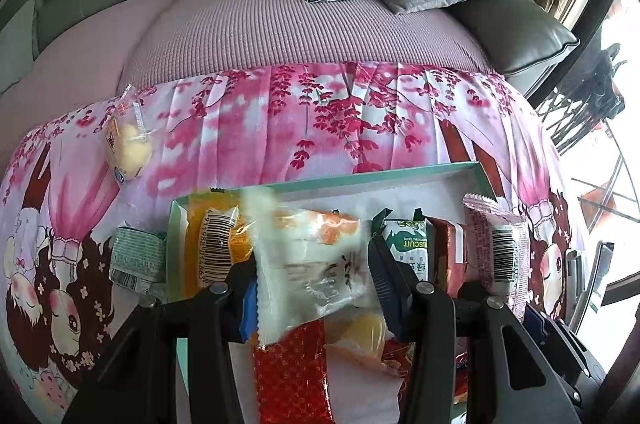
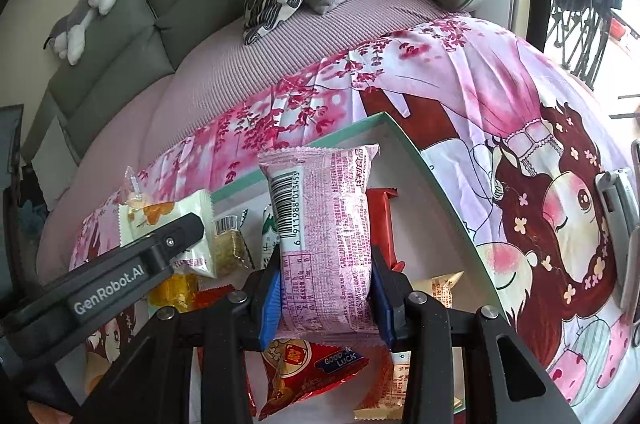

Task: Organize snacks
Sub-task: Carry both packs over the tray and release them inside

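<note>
While both grippers tilt steeply down over the one teal-rimmed box [image 2: 432, 180], each carries a single snack. The left gripper [image 1: 312, 288] has its jaws pinching a white packet [image 1: 312, 256] with an orange print, held above the box's near-left part. The right gripper [image 2: 326, 300] has its jaws pressed onto a pink packet [image 2: 324, 232], upright over the box's middle. Inside the box lie at least two red packets [image 2: 308, 380], one green biscuit packet [image 1: 406, 244] and one orange packet [image 1: 212, 244]. Outside the box, on the floral cloth [image 1: 320, 120], sit two more snacks: a yellow cake [image 1: 128, 144] well beyond the box's left corner and a pale-green packet [image 1: 136, 260] just beside its left wall.
</note>
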Demonstrator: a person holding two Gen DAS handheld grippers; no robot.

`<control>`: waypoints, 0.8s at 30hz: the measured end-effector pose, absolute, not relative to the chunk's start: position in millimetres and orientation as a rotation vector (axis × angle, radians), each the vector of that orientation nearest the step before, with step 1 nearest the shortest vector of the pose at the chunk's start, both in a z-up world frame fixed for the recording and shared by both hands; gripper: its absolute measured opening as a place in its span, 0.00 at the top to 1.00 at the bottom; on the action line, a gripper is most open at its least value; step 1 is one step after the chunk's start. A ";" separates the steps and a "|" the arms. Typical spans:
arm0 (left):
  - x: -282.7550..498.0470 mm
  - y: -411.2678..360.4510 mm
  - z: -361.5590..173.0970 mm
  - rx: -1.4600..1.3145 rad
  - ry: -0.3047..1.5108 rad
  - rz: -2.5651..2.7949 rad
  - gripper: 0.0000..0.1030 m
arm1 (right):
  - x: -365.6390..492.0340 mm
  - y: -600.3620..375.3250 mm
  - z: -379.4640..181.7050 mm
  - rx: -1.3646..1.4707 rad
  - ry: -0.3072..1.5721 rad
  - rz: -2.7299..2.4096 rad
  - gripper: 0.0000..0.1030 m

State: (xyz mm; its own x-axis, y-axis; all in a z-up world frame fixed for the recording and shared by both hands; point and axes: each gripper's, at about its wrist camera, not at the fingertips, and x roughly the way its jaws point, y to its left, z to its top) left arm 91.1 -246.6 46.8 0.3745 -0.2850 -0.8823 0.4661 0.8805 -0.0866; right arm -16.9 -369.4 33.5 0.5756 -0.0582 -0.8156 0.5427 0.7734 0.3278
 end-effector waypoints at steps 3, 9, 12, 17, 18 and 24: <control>91.4 -244.9 49.3 0.186 1.085 -0.480 0.51 | -16.5 -368.8 33.1 0.602 0.901 -0.379 0.60; 85.6 -241.4 58.3 0.183 1.067 -0.495 0.50 | -15.6 -367.2 34.2 0.593 0.905 -0.375 0.60; 84.0 -238.7 62.8 0.179 1.052 -0.491 0.45 | -14.7 -366.1 34.1 0.583 0.912 -0.375 0.58; 84.9 -229.1 68.6 0.183 1.025 -0.456 0.43 | -14.3 -365.6 35.8 0.580 0.909 -0.363 0.52; 85.4 -226.6 69.4 0.183 1.019 -0.445 0.43 | -14.3 -364.8 36.3 0.574 0.908 -0.362 0.50; 88.8 -208.4 71.8 0.202 0.972 -0.364 0.30 | -12.3 -360.6 39.7 0.540 0.907 -0.351 0.37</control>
State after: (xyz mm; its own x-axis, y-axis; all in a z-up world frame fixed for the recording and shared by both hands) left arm 88.8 -208.4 71.8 0.5095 -0.2105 -0.8343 0.3891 0.9212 0.0052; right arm -12.3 -360.6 39.7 0.5743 -0.0624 -0.8163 0.5032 0.8134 0.2918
